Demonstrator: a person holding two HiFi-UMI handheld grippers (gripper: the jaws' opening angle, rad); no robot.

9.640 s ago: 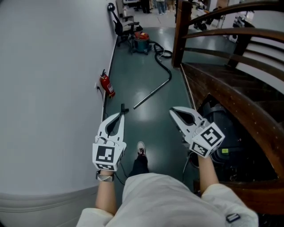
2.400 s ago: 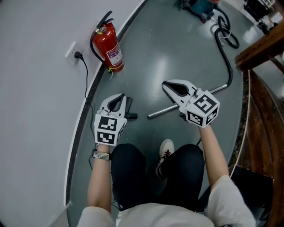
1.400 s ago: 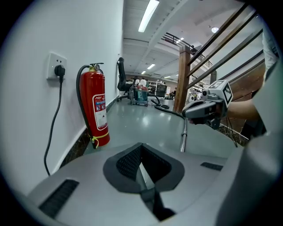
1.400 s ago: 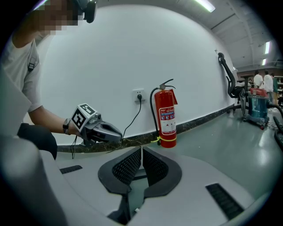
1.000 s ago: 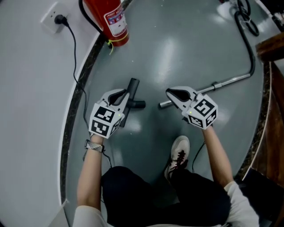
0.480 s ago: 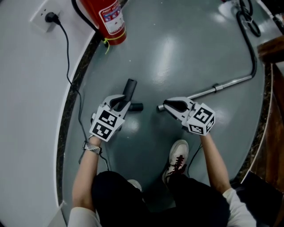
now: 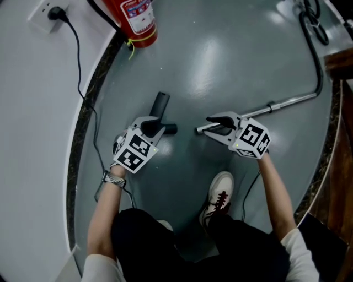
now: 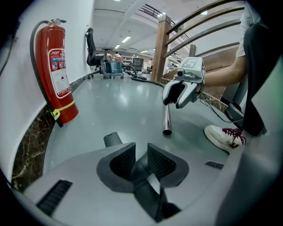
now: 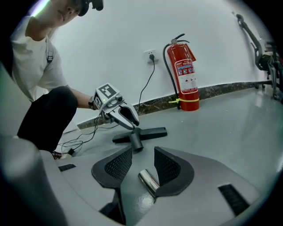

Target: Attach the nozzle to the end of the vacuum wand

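Note:
The black T-shaped nozzle (image 7: 160, 104) lies on the grey floor. My left gripper (image 7: 152, 124) stands over its near half. Its jaws have just been opening and now straddle the dark nozzle body (image 8: 143, 170) without a clear squeeze. The nozzle's far end (image 8: 111, 139) peeks past the left finger. The chrome wand (image 7: 287, 102) runs off to the right, and its free end faces the nozzle's neck (image 9: 135, 142). My right gripper (image 7: 208, 126) has just opened its jaws. The wand's end (image 9: 148, 178) lies between them, close to the right pad.
A red fire extinguisher (image 7: 138, 19) stands by the curved white wall. A wall socket with a black cable (image 7: 47, 12) is at the left. The black hose (image 7: 317, 49) leads away from the wand. The person's shoe (image 7: 220, 190) rests behind the right gripper, with wooden stair rail (image 7: 339, 60) at right.
Both grippers have sunk toward the floor. The left one has come down over the nozzle with its jaws wider. The right one's jaws have spread around the wand's end.

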